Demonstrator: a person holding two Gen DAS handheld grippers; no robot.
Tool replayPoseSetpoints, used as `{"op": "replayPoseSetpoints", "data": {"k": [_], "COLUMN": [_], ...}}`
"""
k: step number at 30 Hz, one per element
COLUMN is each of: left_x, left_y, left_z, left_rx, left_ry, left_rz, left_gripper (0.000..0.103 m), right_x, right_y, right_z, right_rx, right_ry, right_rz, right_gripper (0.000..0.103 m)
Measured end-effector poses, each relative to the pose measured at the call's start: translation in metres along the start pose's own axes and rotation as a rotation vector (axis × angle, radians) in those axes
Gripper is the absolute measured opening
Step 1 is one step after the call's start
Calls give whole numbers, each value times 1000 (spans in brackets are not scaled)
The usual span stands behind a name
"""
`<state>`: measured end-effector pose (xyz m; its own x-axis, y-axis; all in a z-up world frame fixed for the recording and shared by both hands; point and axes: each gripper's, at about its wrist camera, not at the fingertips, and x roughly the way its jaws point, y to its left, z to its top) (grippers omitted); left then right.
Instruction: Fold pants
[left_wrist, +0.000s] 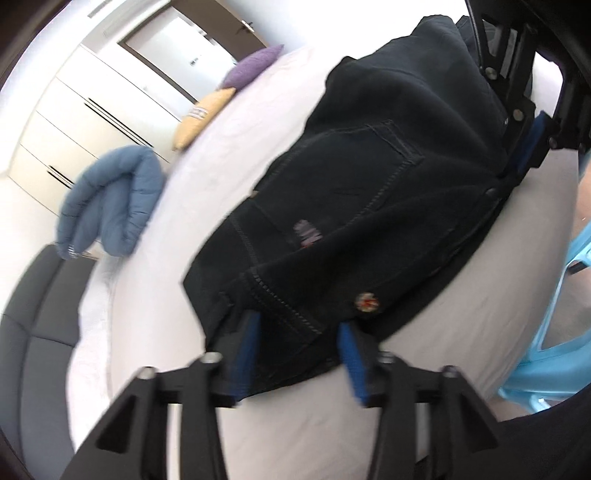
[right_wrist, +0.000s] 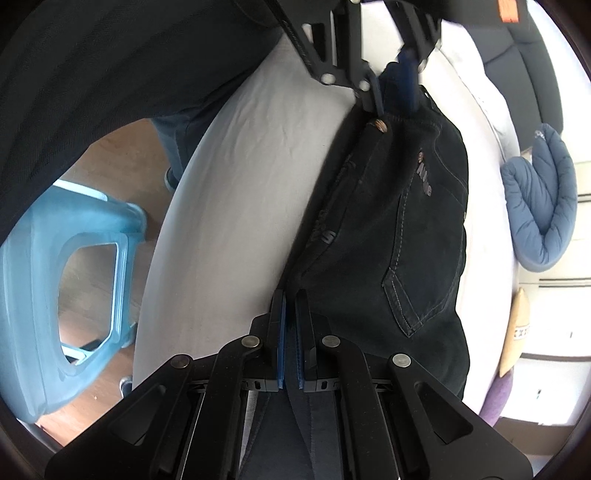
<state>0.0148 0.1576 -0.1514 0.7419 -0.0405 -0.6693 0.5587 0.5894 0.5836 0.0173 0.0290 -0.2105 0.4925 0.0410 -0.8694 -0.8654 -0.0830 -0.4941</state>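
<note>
Black jeans lie folded on a white bed, back pocket and a metal button up. My left gripper has its blue pads wide apart around the waistband corner, open. My right gripper is shut on the opposite waistband end of the jeans, cloth pinched between its blue pads. The right gripper also shows in the left wrist view at the far end of the jeans. The left gripper shows in the right wrist view at the top, by the button.
A blue padded jacket lies at the bed's far edge, with tan and purple cushions beyond. A light blue plastic stool stands on the wood floor beside the bed. A dark headboard and white cupboards lie beyond.
</note>
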Motion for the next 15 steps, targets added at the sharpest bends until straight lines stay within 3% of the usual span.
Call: {"op": "replayPoseSetpoints", "data": {"k": [1,3,6,9,15], "left_x": [-1,1,5,17,24], "left_y": [2,9,16,19,28], "left_z": [-2,-6,-9,-7,-3], "left_rx": [-3,-25,-43,-52,-68], "left_ry": [4,14,19,46,38], "left_rz": [22,48,40,-3,-23], "left_gripper": [70,78,77,37,30], "right_x": [-2,-2,-2,-4,-13], "right_y": [1,2,3,3,0], "right_z": [-3,-3,-4,-6,-3], "right_rx": [2,5,6,16,36], "right_ry": [-2,-2,0,-3,-12], "right_rz": [1,-3,-5,-4,-13], "right_gripper": [3,3,3,3,3]}}
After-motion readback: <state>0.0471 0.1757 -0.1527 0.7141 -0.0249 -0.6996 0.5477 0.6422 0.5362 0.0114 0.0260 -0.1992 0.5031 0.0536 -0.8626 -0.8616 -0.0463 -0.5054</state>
